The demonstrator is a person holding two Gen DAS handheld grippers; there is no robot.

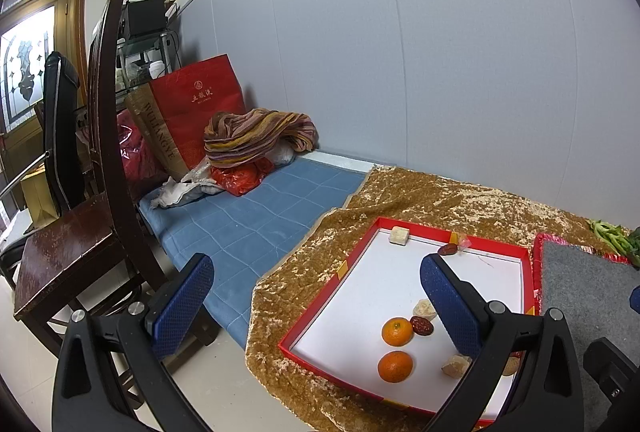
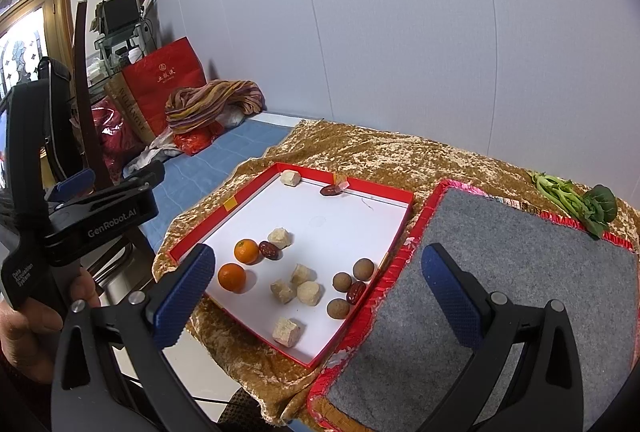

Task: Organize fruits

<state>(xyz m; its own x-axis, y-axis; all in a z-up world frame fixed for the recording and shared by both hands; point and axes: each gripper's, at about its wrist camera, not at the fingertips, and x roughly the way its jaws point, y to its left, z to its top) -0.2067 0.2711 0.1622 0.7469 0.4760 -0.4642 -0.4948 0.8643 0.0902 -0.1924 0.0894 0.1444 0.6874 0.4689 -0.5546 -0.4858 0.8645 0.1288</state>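
Observation:
A red-rimmed white tray lies on a gold cloth. In it are two oranges, red dates, three brown round fruits, and several pale chunks. A grey mat with a red fringe lies right of the tray. My left gripper is open and empty above the tray's left edge; it also shows in the right wrist view. My right gripper is open and empty above the tray's near right part.
Green leafy vegetable lies beyond the mat. A blue quilt, a striped cloth and a red bag are at the left. A wooden chair stands beside the bed. A grey wall panel is behind.

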